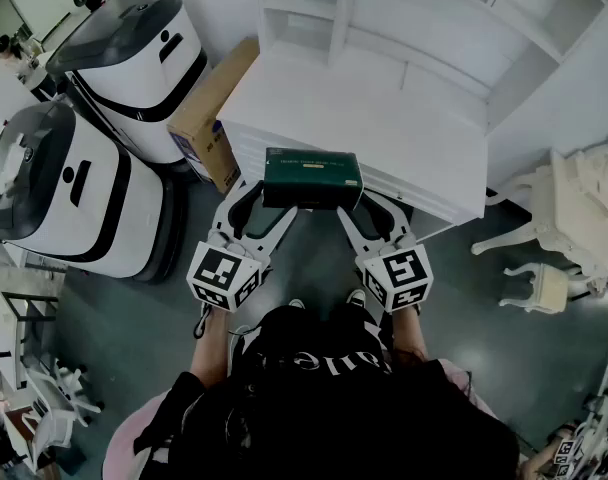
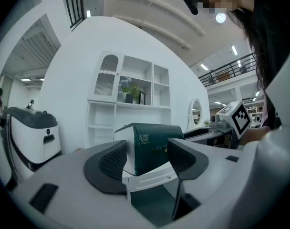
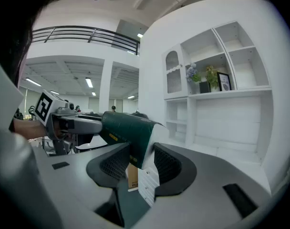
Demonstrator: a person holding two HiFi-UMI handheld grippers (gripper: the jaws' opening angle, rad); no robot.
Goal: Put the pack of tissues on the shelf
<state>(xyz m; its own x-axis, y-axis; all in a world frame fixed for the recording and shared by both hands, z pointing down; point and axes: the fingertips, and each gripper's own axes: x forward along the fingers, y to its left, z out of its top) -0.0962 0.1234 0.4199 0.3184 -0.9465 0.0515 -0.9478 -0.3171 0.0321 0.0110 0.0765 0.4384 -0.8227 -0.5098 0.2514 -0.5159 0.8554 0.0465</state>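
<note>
The pack of tissues [image 1: 312,178] is a dark green block with white ends. It hangs level just above the front edge of the white cabinet top [image 1: 384,128]. My left gripper [image 1: 259,196] is shut on its left end and my right gripper [image 1: 367,200] on its right end. In the left gripper view the pack [image 2: 152,144] sits between the black pads [image 2: 114,160], with drawer fronts showing below it. The right gripper view has the pack [image 3: 128,132] clamped between the pads [image 3: 166,165] of my right gripper [image 3: 141,162]. The white shelf unit [image 1: 384,18] rises behind the cabinet top.
A cardboard box [image 1: 209,118] leans against the cabinet's left side. Two white-and-black machines [image 1: 134,63] [image 1: 54,188] stand on the floor to the left. A white chair [image 1: 559,233] stands at the right. Potted plants and a picture frame [image 3: 212,82] fill one upper shelf.
</note>
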